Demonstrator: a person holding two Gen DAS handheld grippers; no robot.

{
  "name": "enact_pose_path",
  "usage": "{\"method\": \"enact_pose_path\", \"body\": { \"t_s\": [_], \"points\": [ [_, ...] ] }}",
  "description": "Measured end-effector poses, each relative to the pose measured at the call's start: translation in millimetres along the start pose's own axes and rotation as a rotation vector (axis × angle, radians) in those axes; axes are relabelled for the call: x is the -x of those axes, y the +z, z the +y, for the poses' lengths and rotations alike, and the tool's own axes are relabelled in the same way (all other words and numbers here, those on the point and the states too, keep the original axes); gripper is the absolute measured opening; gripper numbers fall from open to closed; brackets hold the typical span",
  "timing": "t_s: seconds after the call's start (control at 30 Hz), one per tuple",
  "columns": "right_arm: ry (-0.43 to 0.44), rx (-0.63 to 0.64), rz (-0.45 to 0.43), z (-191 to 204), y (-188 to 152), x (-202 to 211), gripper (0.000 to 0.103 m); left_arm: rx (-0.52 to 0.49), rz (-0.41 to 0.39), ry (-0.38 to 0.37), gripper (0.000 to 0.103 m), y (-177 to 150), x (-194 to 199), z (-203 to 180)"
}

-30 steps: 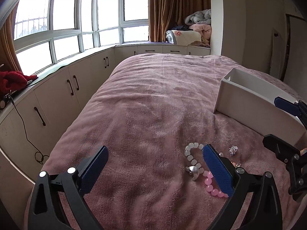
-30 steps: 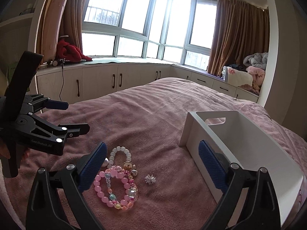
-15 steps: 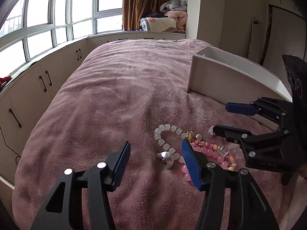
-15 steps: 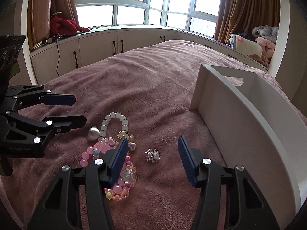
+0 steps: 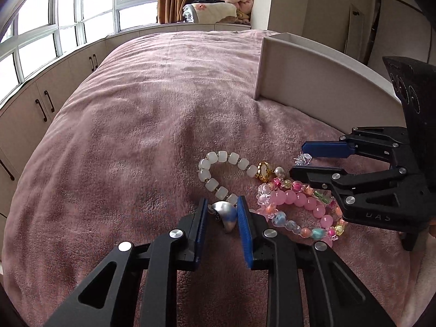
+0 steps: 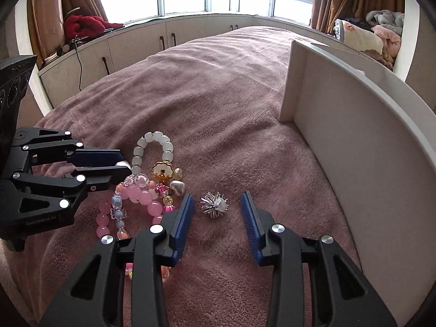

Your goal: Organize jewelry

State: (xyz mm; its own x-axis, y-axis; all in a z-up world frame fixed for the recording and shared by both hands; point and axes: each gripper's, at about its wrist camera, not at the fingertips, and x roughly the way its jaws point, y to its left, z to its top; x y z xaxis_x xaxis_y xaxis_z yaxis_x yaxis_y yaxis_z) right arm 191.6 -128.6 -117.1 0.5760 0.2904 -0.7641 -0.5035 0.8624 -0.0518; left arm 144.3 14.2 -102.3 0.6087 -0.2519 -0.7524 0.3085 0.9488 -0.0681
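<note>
A heap of jewelry lies on the pink bedspread. It includes a white bead bracelet, a pink bead bracelet and a multicoloured bead strand. My left gripper is closing, and both blue pads touch a silver heart charm at the white bracelet's end. My right gripper is also closing. A spiky silver ornament lies between its pads with a gap on each side. The left gripper appears at the left of the right wrist view.
A tall white box stands on the bed just right of the jewelry, its wall close to my right gripper. Low cabinets run under the windows beyond the bed. A red cloth and folded blankets lie on the sill.
Both grippers have come down toward the jewelry and their jaws have narrowed from wide open. The left now brackets the silver heart charm, the right the spiky ornament.
</note>
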Motion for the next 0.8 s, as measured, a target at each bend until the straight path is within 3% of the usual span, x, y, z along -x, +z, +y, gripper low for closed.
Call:
{"method": "enact_pose_path", "body": {
  "t_s": [0.07,0.43,0.8],
  "points": [
    [0.022,0.002,0.006,0.0,0.7,-2.3,0.021,0.006,0.004,-0.005,0.026,0.4,0.2,0.9],
    [0.036,0.006,-0.029,2.3,5.6,10.6,0.021,0.051,-0.030,-0.018,0.023,4.4,16.1,8.1],
    [0.038,0.006,-0.108,4.1,12.0,41.9,0.021,0.071,-0.074,0.021,0.023,4.8,42.6,11.6]
  ]
}}
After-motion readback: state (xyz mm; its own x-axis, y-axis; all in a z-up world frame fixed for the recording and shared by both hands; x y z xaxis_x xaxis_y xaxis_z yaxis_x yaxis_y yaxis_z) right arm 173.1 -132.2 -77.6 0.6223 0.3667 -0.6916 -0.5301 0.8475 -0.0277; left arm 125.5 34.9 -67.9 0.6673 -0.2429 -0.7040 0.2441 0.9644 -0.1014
